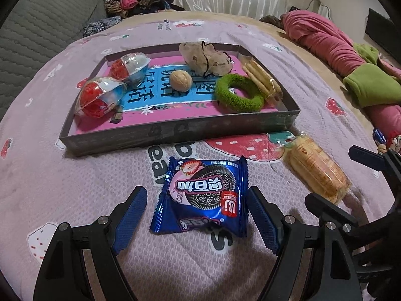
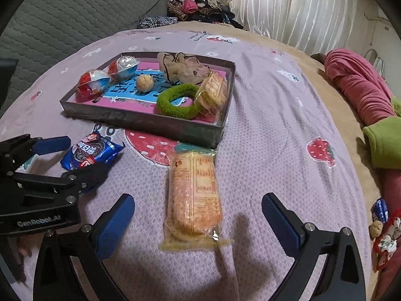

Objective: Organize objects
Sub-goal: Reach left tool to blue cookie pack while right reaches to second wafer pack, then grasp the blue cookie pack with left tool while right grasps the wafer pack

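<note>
A blue cookie packet (image 1: 203,198) lies on the pink bedspread in front of a shallow grey tray (image 1: 175,130). My left gripper (image 1: 196,205) is open and straddles the packet, one blue pad on either side. A clear pack of yellow crackers (image 2: 195,190) lies lengthwise in front of the tray's near rim (image 2: 140,121). My right gripper (image 2: 196,200) is open around it, with wide gaps on both sides. The right wrist view shows the left gripper (image 2: 85,155) over the cookie packet (image 2: 92,150). The left wrist view shows the right gripper (image 1: 330,175) at the cracker pack (image 1: 315,168).
The tray holds two clear capsule toys (image 1: 112,85), a walnut (image 1: 181,80), a green scrunchie (image 1: 238,92), a beige drawstring pouch (image 1: 205,57) and another cracker pack (image 1: 263,80). Pink and green clothing (image 1: 351,57) lies at the right. A walnut (image 2: 376,228) and small items sit at the bed's right edge.
</note>
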`<action>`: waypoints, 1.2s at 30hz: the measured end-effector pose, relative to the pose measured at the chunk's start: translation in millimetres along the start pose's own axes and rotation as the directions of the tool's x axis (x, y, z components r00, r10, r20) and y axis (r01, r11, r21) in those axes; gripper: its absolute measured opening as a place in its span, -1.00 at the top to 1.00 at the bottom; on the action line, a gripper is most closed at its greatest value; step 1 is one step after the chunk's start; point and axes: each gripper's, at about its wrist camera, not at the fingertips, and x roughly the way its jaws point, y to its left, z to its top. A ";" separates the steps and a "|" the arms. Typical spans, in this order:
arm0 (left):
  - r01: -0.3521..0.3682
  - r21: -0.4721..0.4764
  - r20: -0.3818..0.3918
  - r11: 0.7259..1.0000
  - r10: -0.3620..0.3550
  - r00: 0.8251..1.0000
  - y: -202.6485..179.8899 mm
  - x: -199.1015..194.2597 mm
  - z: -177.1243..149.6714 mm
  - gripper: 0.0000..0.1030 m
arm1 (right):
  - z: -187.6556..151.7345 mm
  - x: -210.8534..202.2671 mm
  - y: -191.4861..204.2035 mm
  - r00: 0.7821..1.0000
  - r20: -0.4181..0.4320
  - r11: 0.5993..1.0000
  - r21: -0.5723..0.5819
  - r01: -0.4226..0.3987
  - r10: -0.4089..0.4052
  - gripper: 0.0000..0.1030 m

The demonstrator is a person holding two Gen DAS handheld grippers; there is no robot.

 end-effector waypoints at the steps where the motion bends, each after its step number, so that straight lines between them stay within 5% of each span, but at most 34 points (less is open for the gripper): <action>1: -0.002 -0.001 0.000 1.000 0.002 1.000 0.3 1.5 0.4 -0.60 | 0.9 1.9 -0.2 1.000 -0.002 1.000 0.001 -0.002 0.002 -0.98; 12: 0.031 -0.027 -0.029 0.999 -0.032 0.999 8.5 17.8 3.4 -0.60 | 3.8 18.0 0.8 0.999 -0.029 1.000 -0.001 -0.028 0.028 -0.89; 22: 0.045 -0.032 -0.030 0.998 -0.046 0.998 10.2 19.9 2.7 -0.58 | 6.0 24.9 4.5 0.997 -0.035 0.997 0.017 -0.070 0.071 -0.23; 28: 0.069 -0.028 -0.026 0.997 -0.070 0.997 6.4 18.1 1.5 -0.22 | 5.5 24.5 11.4 0.996 -0.028 0.997 0.007 -0.080 0.081 0.16; 36: 0.087 -0.035 -0.033 0.996 -0.088 0.996 6.0 17.4 -1.8 -0.04 | 1.4 19.0 10.1 0.994 -0.013 0.993 0.042 -0.110 0.110 0.20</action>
